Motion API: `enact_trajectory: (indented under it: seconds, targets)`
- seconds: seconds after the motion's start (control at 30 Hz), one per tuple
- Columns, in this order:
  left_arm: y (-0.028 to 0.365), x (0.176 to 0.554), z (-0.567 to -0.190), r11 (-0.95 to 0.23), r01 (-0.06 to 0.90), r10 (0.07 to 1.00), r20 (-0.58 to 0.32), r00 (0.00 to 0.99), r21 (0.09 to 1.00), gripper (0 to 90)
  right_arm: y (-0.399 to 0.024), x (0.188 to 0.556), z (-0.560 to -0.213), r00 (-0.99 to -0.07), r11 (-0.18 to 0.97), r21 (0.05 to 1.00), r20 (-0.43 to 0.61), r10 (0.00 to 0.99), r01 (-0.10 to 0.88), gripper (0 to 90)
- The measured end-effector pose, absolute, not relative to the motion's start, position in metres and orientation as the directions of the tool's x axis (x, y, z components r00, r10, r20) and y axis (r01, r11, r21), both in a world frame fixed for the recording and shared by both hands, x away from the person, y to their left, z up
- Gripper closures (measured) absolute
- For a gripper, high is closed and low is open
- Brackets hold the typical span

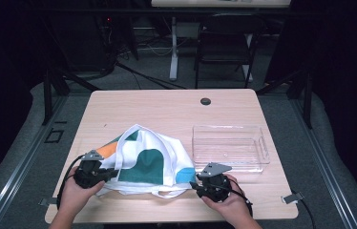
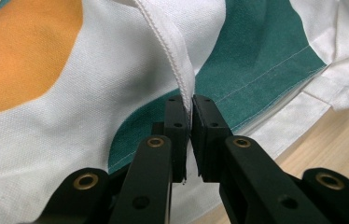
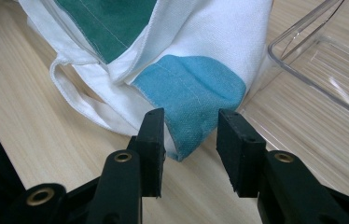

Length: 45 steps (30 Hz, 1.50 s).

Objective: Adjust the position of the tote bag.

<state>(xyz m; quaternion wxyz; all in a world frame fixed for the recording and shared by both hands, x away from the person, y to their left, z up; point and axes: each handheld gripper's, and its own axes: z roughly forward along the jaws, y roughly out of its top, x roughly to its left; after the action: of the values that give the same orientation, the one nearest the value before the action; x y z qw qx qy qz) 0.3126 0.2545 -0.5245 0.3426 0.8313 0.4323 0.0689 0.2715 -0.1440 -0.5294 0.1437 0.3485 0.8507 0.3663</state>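
Near the counter's (image 1: 167, 107) front edge lies the tote bag (image 1: 150, 162). The left hand-held gripper (image 2: 191, 105) is clenched on its white hem. The right hand-held gripper (image 3: 190, 135) stands released, straddling the blue corner; it likely must clamp there next, before any lifting.

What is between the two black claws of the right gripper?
The blue corner of the cloth bag pokes between the jaws of the right gripper, which stand apart, pads not pressing it. The right gripper view shows it.
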Motion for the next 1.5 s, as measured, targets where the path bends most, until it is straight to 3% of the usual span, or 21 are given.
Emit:
enact_trajectory:
  seconds: [0.57,1.1,1.5]
  targets:
    - [0.259,0.308,-0.510,-0.358,0.631,0.769,-0.166,0.618,0.688,87.8,-0.140,0.268,-0.528,-0.720,0.505,0.733,-0.031,0.693,0.455,61.4]
    - [0.260,0.309,-0.490,-0.335,0.594,0.769,-0.152,0.621,0.731,87.9,-0.128,0.259,-0.515,-0.761,0.562,0.759,-0.140,0.633,0.328,83.6]
    - [0.265,0.314,-0.481,-0.313,0.577,0.770,-0.155,0.620,0.754,88.0,-0.098,0.260,-0.504,-0.823,0.621,0.742,-0.172,0.541,0.253,85.2]
